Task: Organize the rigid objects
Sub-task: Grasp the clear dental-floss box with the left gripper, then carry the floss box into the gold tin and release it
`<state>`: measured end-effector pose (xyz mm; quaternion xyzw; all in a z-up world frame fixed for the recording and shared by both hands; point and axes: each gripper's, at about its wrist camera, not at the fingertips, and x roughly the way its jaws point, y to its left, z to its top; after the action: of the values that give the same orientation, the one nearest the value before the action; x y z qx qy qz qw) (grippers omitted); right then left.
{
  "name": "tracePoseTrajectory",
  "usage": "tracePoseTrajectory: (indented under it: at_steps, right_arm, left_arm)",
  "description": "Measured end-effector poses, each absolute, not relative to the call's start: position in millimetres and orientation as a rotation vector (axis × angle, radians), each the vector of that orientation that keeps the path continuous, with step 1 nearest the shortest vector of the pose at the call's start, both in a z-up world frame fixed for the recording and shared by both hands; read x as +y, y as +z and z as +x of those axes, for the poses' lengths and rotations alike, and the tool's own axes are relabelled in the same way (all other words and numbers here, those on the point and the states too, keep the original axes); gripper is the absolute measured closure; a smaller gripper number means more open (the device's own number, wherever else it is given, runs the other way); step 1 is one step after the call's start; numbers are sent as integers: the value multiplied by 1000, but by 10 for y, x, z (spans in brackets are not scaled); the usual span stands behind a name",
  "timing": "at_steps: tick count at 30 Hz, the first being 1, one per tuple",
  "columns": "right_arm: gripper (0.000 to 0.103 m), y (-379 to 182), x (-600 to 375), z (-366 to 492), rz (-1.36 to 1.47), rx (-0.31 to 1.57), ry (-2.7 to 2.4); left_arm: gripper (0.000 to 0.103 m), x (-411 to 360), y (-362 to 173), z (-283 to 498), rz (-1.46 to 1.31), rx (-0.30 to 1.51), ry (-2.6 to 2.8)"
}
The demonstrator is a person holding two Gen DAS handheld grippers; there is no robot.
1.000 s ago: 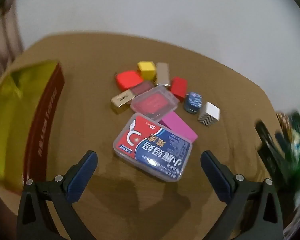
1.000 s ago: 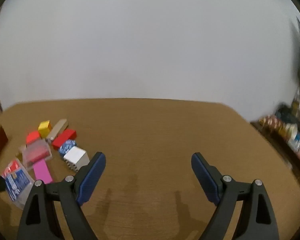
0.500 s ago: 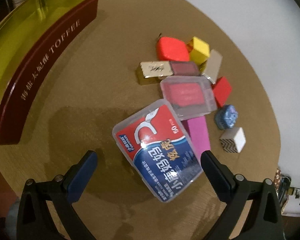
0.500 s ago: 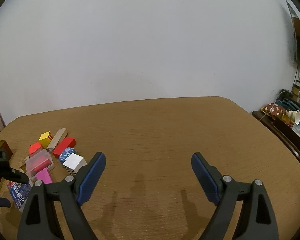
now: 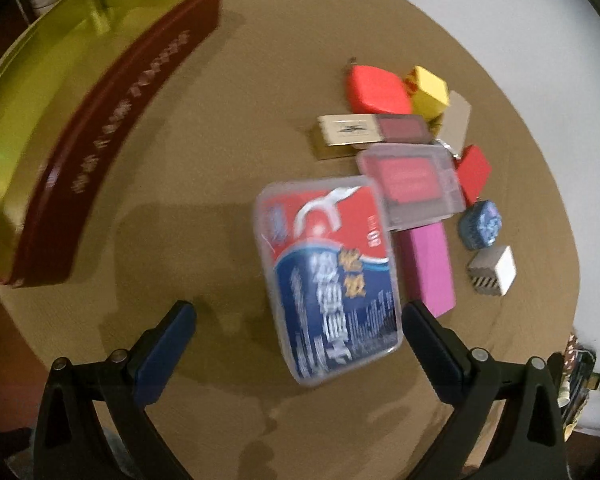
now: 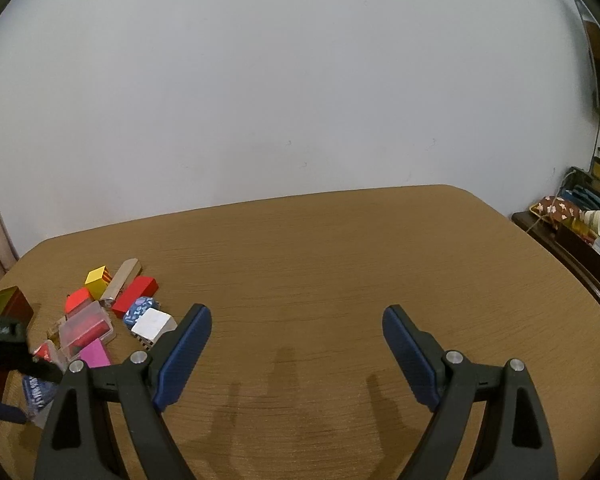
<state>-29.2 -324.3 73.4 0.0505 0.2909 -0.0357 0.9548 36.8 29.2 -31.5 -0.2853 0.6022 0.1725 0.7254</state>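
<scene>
Hovering left gripper (image 5: 299, 322), fingers spread, over clear floss box (image 5: 327, 276) lying on table (image 5: 204, 152) | box touching pile of small blocks (image 5: 416, 136) | right gripper (image 6: 297, 330) spread wide, holding nothing

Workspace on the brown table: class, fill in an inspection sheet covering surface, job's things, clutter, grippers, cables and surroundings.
Surface: brown wooden table, rounded corners.
Job's things: clear floss-pick box with red-and-blue label, small clear case overlapping a pink block, red pouch, yellow cube, striped white cube, blue patterned piece, all clustered.
Clutter: open toffee tin.
Grippers: left gripper open, floss-pick box between its fingers; right gripper open, empty.
Cables: one on the wall at right.
Surroundings: white wall, cluttered side shelf.
</scene>
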Motion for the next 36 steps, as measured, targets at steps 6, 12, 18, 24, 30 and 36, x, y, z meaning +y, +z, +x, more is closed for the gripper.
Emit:
tracePoseTrajectory:
  at_steps: [6,12,18,24,30,36]
  right_arm:
    - [13,723,-3237,-263,106,602,-77]
    - [13,720,-3241,-262,106,604,-77]
    - [13,716,-3265,-272,105,609,-74]
    - [13,706,-3272,-239,108,623,-78]
    - [13,695,-3244,-219,102,630,-81]
    - [13,692,-3217,-212,92,631,-89]
  left_arm:
    - [6,447,-334,309,-588,1360,336]
    - [22,332,-434,556,-411,1414,290]
    - [46,131,-446,698,-321,1400,305]
    - [46,3,-305,276,-205,1356,192]
    - [46,256,340,126,-139,1250,180]
    - [46,1619,404,362,-42,1251,313]
